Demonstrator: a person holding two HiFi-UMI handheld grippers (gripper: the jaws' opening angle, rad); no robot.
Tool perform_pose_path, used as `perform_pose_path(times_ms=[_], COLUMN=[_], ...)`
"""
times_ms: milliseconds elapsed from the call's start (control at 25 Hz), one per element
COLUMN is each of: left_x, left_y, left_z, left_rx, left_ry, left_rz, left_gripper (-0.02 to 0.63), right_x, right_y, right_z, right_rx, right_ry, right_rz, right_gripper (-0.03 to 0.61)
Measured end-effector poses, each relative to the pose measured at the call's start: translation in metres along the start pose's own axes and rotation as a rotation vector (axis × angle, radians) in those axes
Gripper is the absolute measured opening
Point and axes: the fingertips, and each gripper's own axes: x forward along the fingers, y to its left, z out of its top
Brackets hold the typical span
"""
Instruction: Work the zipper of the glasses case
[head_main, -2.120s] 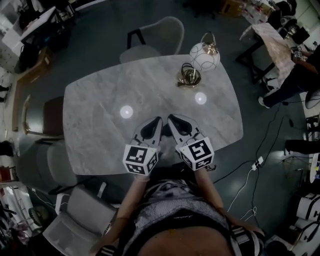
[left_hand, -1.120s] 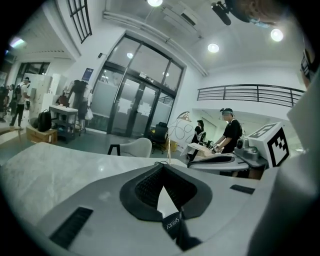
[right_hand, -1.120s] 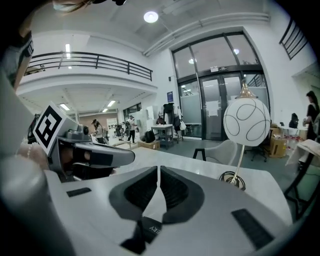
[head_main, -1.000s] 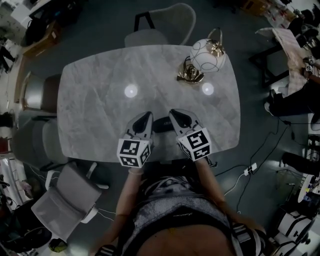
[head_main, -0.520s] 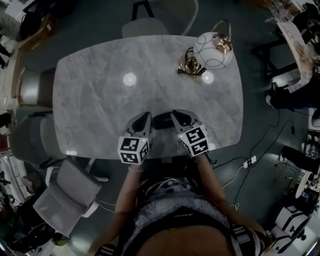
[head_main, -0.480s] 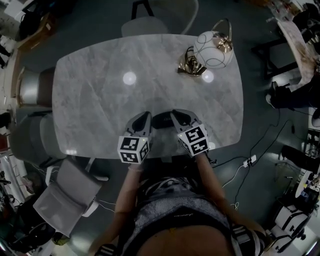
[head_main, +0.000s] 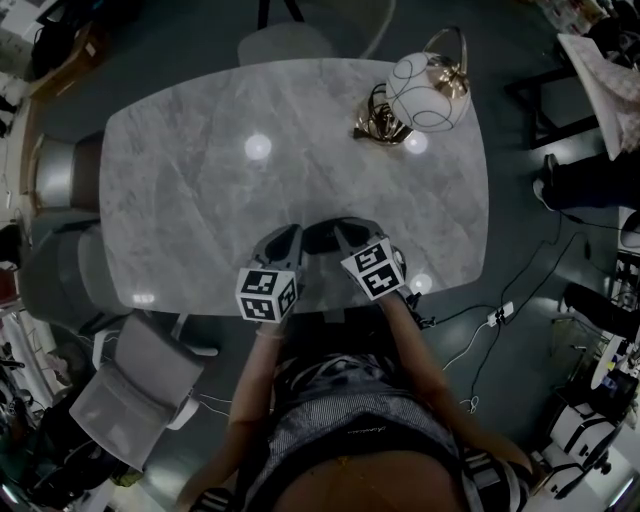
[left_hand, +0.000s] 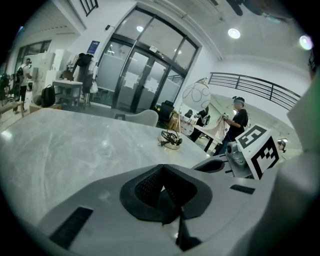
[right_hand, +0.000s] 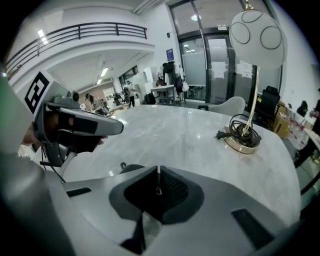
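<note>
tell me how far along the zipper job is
Done: nothing on the zipper that shows. In hand: the left hand-held gripper and right hand-held gripper flank the glasses case by the table's near edge, both with jaws shut and no part of the case visibly pinched. Left: take the zipper pull and run it along; whether the case is zipped or open I cannot tell.

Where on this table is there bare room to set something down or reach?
The table is bare from its left edge across the middle to the lamp, and along the right side nearer than the lamp. Crowded: the far right corner with the lamp, and the near edge, where left gripper and right gripper flank the glasses case.
</note>
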Motion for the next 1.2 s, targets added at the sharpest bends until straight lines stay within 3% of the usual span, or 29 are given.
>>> perform_pose_path(times_ms=[320, 640, 760, 800, 1080, 1200], left_x=[0.001, 0.005, 0.007, 0.007, 0.014, 0.018], left_y=[0.007, 0.003, -0.005, -0.005, -0.018, -0.028], left_z=[-0.013, -0.035, -0.045, -0.048, -0.077, -0.089], left_rx=[-0.017, -0.002, -0.033, -0.028, 0.141, 0.201], left_ry=[0.036, 0.132, 0.182, 0.195, 0.339, 0.399], left_rz=[-0.017, -0.217, -0.323, -0.340, -0.464, -0.519], left_gripper=[0.006, 0.014, 0.127, 0.137, 0.249, 0.265], right_x=[0.011, -0.001, -0.006, -0.007, -0.016, -0.020], right_y=[0.002, 0.013, 0.017, 0.019, 0.028, 0.033], right_z=[-0.019, -0.025, -0.028, -0.029, -0.040, -0.045], right_rx=[-0.052, -0.126, -0.143, -0.147, -0.199, -0.224], right_ry=[0.049, 0.077, 0.083, 0.084, 0.106, 0.111], right_rz=[-0.002, 0.018, 0.028, 0.031, 0.039, 0.045], right_gripper=[0.067, 0.067, 0.067, 0.067, 0.068, 0.068])
